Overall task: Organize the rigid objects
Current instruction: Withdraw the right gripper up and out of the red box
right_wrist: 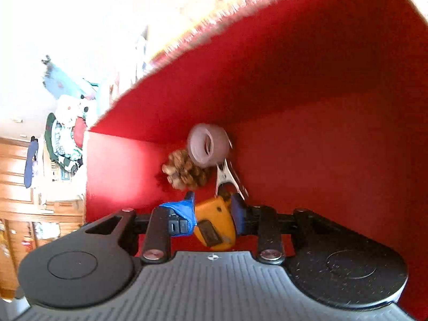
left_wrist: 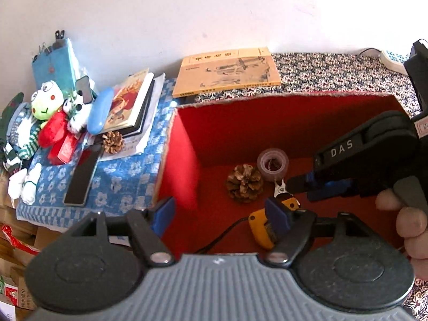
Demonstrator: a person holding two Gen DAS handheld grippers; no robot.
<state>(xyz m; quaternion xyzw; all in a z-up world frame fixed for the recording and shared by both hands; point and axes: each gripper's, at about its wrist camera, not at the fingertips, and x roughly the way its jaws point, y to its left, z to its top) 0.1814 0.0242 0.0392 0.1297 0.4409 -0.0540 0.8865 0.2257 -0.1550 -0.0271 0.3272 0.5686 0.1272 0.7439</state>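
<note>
Item: yellow-handled pliers (right_wrist: 214,219), in the red box (right_wrist: 321,80) beside the pine cone (right_wrist: 184,172), my right gripper (right_wrist: 212,211) clamped on their handle; stiff, probably weighty, best held mid-handle; left gripper (left_wrist: 222,214) spread, empty.

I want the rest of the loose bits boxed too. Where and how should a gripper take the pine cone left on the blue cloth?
Grip the pine cone across its widest middle, coming down from above. It sits on paper at the edge of the book stack, so a sideways approach looks crowded. Probably close gently: the open scales give uneven contact.
</note>
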